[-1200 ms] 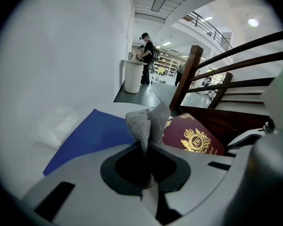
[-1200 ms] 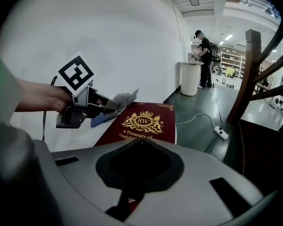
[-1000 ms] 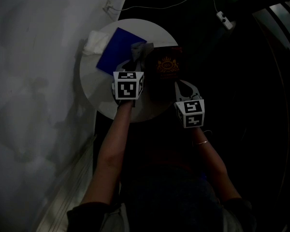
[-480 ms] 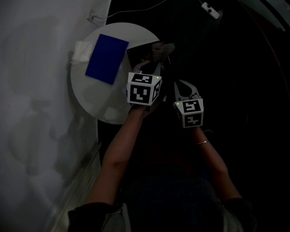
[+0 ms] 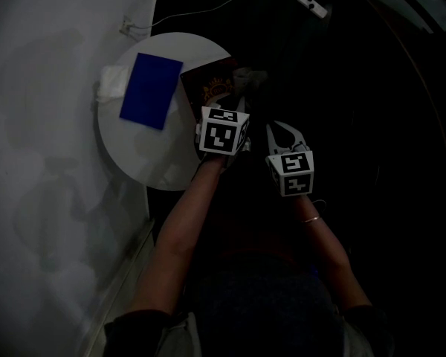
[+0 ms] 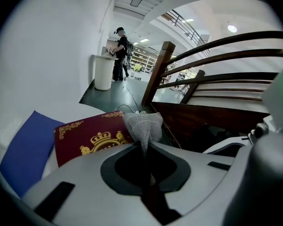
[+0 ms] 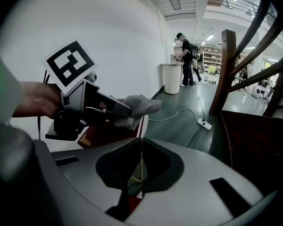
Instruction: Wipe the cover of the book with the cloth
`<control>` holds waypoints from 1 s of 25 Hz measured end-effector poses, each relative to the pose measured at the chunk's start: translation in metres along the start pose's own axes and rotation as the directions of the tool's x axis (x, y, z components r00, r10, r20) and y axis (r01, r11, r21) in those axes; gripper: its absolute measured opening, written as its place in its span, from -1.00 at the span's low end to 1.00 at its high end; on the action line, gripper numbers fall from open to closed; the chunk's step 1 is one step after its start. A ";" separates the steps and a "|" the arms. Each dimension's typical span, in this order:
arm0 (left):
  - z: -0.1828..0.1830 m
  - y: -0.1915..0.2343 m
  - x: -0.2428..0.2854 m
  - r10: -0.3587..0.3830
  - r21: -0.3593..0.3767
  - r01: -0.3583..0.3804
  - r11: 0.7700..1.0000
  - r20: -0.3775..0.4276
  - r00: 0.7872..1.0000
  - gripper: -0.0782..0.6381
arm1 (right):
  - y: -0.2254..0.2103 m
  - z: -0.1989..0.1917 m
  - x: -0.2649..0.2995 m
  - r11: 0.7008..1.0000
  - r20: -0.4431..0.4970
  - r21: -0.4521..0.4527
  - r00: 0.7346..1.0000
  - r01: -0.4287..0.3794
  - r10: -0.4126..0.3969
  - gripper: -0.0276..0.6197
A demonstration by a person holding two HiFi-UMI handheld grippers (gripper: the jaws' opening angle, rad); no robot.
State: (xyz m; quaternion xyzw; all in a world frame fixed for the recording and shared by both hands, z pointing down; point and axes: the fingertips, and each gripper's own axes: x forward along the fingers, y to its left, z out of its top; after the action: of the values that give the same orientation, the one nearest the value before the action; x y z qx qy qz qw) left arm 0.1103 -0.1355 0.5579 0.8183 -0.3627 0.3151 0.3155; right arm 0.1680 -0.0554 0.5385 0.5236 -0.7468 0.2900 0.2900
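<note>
While the left gripper [image 6: 144, 146] clamps the cloth [image 6: 142, 125] beside the book's [image 6: 87, 139] right edge, the right gripper [image 7: 141, 142] hangs closed, farther off.

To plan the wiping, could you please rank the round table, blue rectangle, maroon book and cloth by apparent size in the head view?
1. round table.
2. blue rectangle and maroon book: close, since the book is partly hidden.
3. cloth.

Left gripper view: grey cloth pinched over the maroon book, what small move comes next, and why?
Probably draw the left gripper back so the grey mesh cloth drags across the maroon book with the gold crest. The cloth sits bunched at the book's far edge, the crest lies uncovered, and the right gripper seems to pinch the book.
</note>
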 end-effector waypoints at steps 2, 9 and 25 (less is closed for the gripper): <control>-0.006 0.008 -0.005 0.009 -0.017 -0.009 1.000 -0.009 1.000 -0.70 | 0.006 0.001 0.004 1.000 -0.007 -0.015 1.000 -0.014 0.014 -0.82; -0.026 0.054 -0.034 0.092 -0.056 -0.092 0.994 0.003 0.996 -0.69 | 0.042 0.013 0.021 0.993 -0.023 -0.080 0.996 -0.084 0.083 -0.82; -0.068 0.123 -0.097 0.231 -0.176 -0.225 0.958 0.009 0.973 -0.69 | 0.089 0.018 0.028 0.979 -0.034 -0.149 0.990 -0.138 0.134 -0.82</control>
State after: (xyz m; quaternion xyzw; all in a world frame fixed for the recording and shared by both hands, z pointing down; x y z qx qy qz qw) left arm -0.0590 -0.1128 0.5617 0.7450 -0.4853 0.3043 0.3418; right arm 0.0728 -0.0607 0.5360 0.4443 -0.7971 0.2579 0.3174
